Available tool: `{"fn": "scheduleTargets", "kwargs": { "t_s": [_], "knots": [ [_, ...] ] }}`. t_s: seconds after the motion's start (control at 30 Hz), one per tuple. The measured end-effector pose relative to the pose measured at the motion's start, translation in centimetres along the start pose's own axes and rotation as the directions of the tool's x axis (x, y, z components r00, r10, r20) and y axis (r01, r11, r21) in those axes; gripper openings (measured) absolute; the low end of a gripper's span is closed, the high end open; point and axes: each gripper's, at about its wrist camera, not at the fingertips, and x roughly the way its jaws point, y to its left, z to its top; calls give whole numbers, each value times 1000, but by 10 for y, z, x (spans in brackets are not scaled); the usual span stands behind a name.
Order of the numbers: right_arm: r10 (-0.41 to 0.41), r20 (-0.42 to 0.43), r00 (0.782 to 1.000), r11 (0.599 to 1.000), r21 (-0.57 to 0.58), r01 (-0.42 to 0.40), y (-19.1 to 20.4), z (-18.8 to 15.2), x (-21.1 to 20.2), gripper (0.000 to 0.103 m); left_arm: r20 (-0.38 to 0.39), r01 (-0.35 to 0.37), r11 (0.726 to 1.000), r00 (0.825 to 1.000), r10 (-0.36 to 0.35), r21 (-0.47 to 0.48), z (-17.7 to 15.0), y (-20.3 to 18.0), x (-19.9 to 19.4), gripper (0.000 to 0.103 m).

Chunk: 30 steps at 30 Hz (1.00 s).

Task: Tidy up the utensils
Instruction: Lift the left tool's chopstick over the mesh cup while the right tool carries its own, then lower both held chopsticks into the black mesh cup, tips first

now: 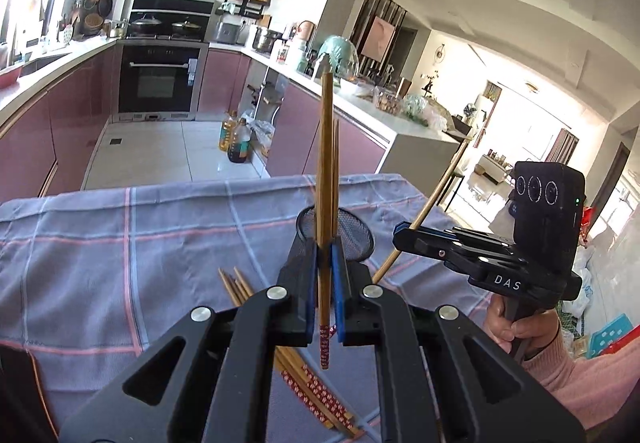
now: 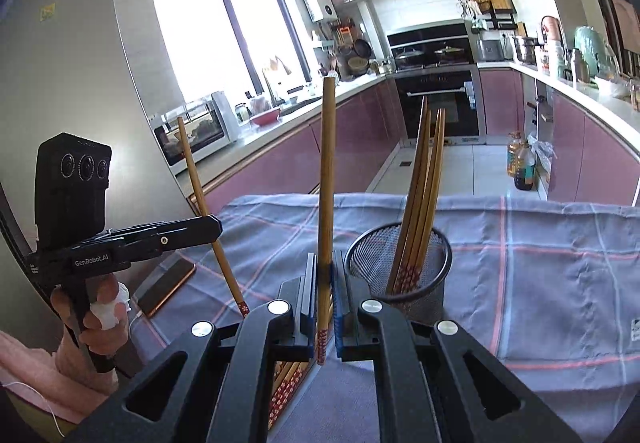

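Note:
My left gripper (image 1: 325,245) is shut on one wooden chopstick (image 1: 326,171), which stands upright in front of the black mesh cup (image 1: 358,237). In the right wrist view, my right gripper (image 2: 326,263) is shut on another upright chopstick (image 2: 327,163), just left of the mesh cup (image 2: 436,283). Several chopsticks (image 2: 424,179) lean inside the cup. Each view shows the other gripper from the side: the right gripper (image 1: 404,233) with its slanted chopstick (image 1: 434,197), and the left gripper (image 2: 214,225) with its chopstick (image 2: 198,187). Loose chopsticks (image 1: 316,393) lie on the cloth below me.
A grey plaid cloth (image 2: 560,263) covers the table. A phone (image 2: 166,285) lies near its left edge. Beyond the far edge are the kitchen floor, pink cabinets, an oven and oil bottles (image 1: 236,139). A hand and pink sleeve (image 1: 568,367) hold the right gripper.

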Motion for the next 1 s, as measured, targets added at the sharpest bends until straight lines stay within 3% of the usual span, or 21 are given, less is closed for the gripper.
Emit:
{"fn": "scheduleTargets", "kwargs": {
  "t_s": [0.53, 0.77, 1.0],
  "knots": [
    [-50, 121, 991, 997, -57, 57, -12, 59, -21, 6, 136, -13, 998, 991, 5, 58, 67, -31, 10, 8],
    [-80, 122, 989, 994, -58, 88, -21, 65, -11, 6, 118, -50, 996, 992, 42, 69, 73, -35, 29, 8],
    [-102, 40, 994, 994, -33, 103, -30, 57, 10, 6, 16, -64, 991, 998, 62, 116, 61, -37, 63, 8]
  ]
}}
